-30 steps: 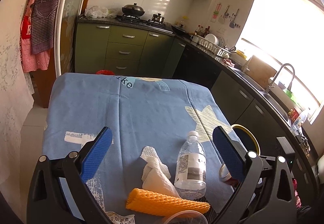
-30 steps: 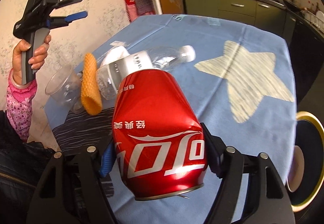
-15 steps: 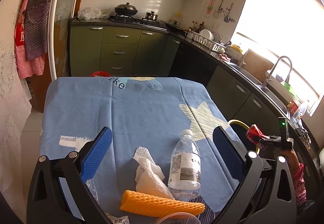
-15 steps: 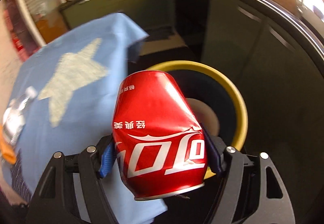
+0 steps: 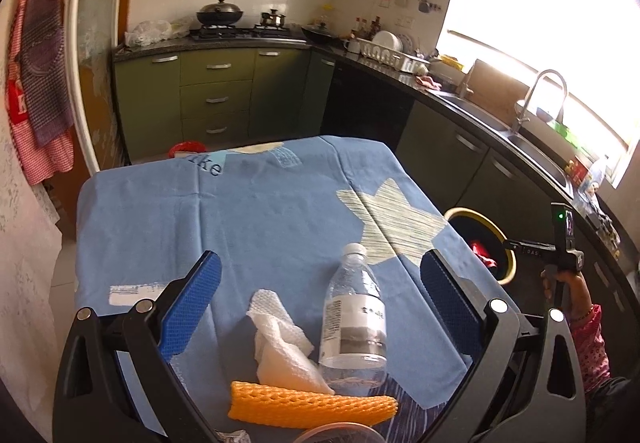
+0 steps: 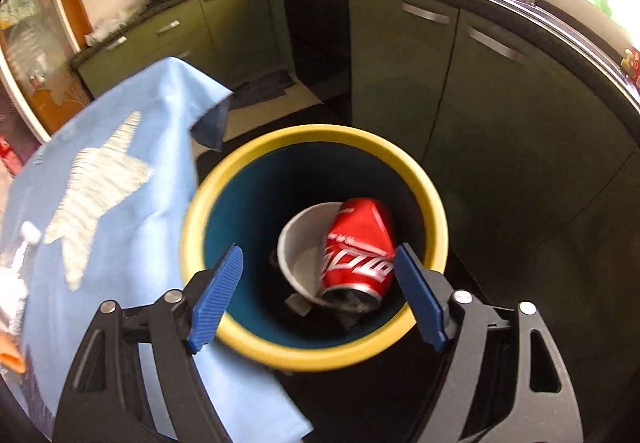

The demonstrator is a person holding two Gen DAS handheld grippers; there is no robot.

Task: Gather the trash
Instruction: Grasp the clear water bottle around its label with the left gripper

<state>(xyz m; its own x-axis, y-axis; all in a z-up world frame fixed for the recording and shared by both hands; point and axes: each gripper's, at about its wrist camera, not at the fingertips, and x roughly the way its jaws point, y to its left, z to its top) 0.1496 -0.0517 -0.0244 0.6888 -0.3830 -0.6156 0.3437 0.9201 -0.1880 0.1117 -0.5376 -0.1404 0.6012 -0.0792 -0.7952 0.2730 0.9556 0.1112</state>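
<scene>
A dented red cola can [image 6: 356,247] lies inside the yellow-rimmed bin [image 6: 312,133], leaning on a white cup [image 6: 298,243]. My right gripper [image 6: 318,249] hangs above the bin mouth; its jaws are opening and nothing is between them. The left wrist view shows the same can [image 5: 482,253] in the bin [image 5: 506,243] past the table's right edge. My left gripper [image 5: 320,257] stands open over the blue tablecloth [image 5: 240,211]. Below it are an upright clear bottle [image 5: 354,319], a crumpled white tissue [image 5: 280,343] and an orange foam net [image 5: 308,405].
A clear plastic cup rim [image 5: 340,433] and a wrapper [image 5: 232,435] sit at the table's near edge. Green kitchen cabinets [image 6: 460,83] stand close behind the bin. The tablecloth corner [image 6: 208,123] hangs beside the bin's left side.
My right gripper swung from the table to above the bin, let go of the can, and the can dropped in. The left gripper drifted slightly and stayed open.
</scene>
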